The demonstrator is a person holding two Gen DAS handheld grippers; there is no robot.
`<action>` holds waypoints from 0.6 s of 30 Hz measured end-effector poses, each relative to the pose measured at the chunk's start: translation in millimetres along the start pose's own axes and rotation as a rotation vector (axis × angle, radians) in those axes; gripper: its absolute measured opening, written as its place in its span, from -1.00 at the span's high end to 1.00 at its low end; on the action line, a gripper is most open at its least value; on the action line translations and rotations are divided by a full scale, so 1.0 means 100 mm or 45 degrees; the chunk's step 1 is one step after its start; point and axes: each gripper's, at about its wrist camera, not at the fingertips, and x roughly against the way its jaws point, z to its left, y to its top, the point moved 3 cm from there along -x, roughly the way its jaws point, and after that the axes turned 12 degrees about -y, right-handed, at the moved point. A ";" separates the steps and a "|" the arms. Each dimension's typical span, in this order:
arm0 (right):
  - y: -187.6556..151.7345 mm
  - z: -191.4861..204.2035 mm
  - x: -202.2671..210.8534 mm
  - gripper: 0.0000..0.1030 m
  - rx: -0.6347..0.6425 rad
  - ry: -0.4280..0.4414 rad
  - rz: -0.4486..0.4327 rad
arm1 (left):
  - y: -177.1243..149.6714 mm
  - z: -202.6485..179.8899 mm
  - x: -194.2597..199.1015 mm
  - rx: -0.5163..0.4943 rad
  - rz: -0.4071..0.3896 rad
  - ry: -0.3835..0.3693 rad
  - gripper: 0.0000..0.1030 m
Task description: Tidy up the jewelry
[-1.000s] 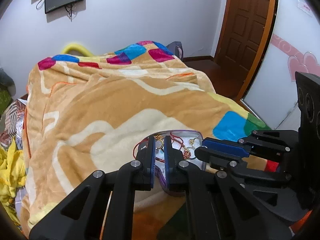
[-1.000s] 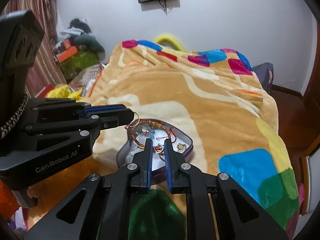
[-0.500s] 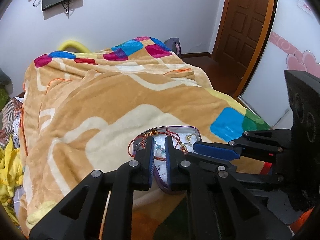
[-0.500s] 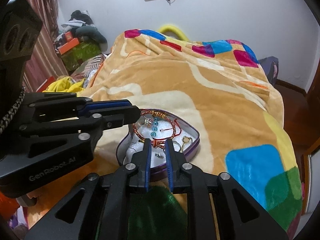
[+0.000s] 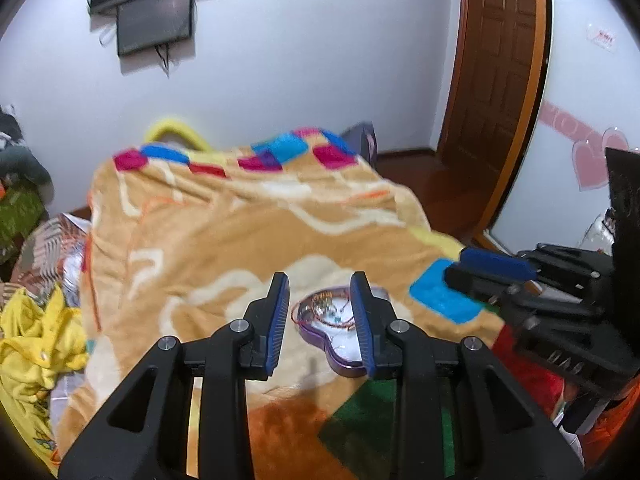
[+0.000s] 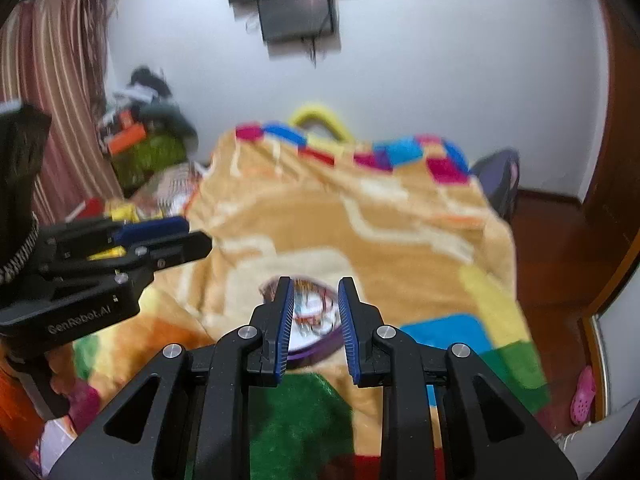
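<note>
A purple heart-shaped tin of tangled bracelets lies on the blanket-covered bed. The left gripper hangs above and short of it, fingers spread wide and empty. The right gripper likewise frames the tin from above, parted with nothing between.

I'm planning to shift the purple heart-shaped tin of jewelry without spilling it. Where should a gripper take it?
Grip the purple heart-shaped tin by its thin upright side wall, one finger inside and one outside, coming down from above. It lies flat and open on the soft tan blanket; the left gripper is open.
</note>
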 end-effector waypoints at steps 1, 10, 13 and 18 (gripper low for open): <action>0.05 -0.01 0.13 0.60 -0.009 -0.005 -0.039 | 0.04 -0.03 0.10 -0.006 -0.029 0.005 0.35; 0.35 0.10 1.42 0.60 -0.043 -0.051 -0.450 | 0.23 -0.51 1.27 -0.100 -0.381 0.068 -0.10; 0.37 0.17 1.83 0.51 -0.050 -0.080 -0.585 | 0.20 -0.69 1.66 -0.147 -0.503 0.107 -0.22; 0.30 0.25 2.28 0.01 -0.076 -0.153 -0.772 | 0.11 -0.90 2.10 -0.187 -0.638 0.146 -0.71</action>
